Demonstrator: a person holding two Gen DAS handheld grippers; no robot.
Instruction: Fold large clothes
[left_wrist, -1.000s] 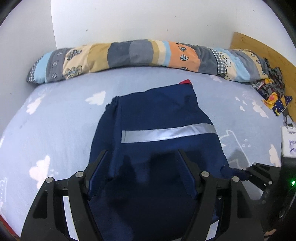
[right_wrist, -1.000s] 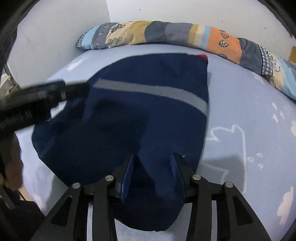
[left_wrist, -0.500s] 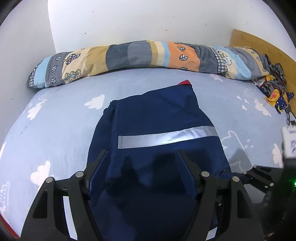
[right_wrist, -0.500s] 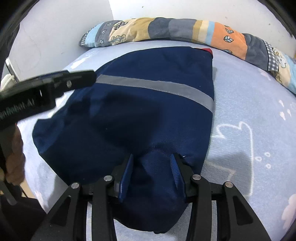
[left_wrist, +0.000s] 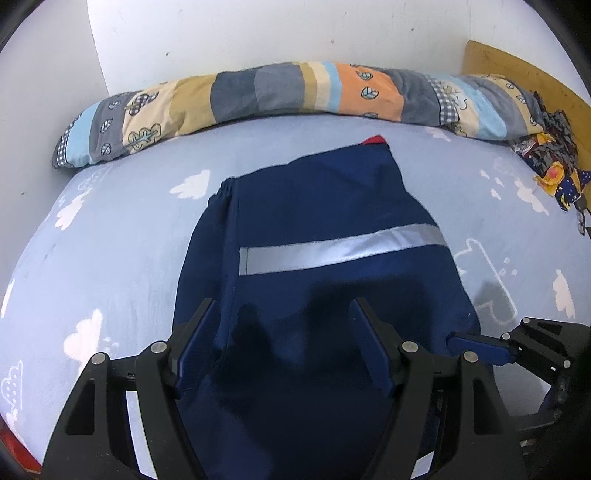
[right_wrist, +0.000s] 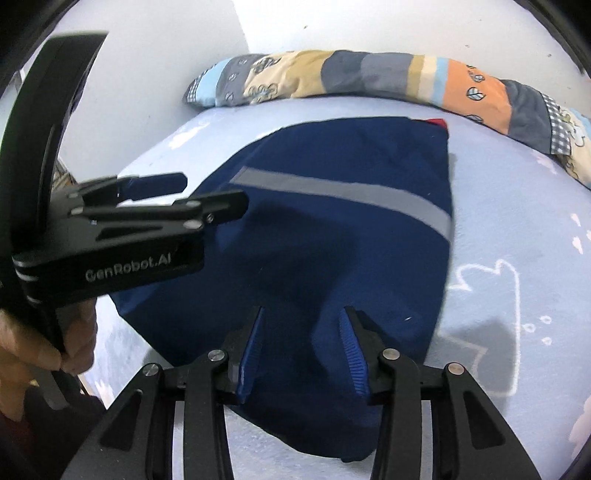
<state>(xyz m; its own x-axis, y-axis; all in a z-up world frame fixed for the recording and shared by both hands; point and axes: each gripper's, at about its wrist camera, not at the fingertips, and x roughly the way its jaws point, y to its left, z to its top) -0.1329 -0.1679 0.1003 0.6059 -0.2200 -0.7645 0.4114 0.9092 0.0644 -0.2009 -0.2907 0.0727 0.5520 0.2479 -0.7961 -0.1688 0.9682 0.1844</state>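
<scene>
On the pale blue bedsheet (left_wrist: 110, 236), printed with white clouds, your folded navy garment (left_wrist: 332, 229) lay flat in the middle, smooth woven cloth with a shiny grey reflective stripe (left_wrist: 340, 249) running across it and a small red tab (left_wrist: 373, 139) at its far edge. At its left side a gathered, elastic-looking hem showed beside a straight seam. Your left gripper (left_wrist: 286, 332) hung over the near part of the garment with its black arms and blue ribbed pads spread wide, nothing between them. Seen from the right wrist camera, that same gripper (right_wrist: 181, 195) pointed in from the left above the cloth, held by your bare hand (right_wrist: 48, 347). Your right gripper (right_wrist: 301, 328) stood over the near rounded edge of the garment, its blue pads moderately apart with fabric lying below them, not pinched. A long patchwork bolster (left_wrist: 280, 92) in tan, grey, orange and light blue ran along the white wall behind. To the right a crumpled patterned cloth (left_wrist: 554, 162) sat against a wooden board (left_wrist: 517, 70).
</scene>
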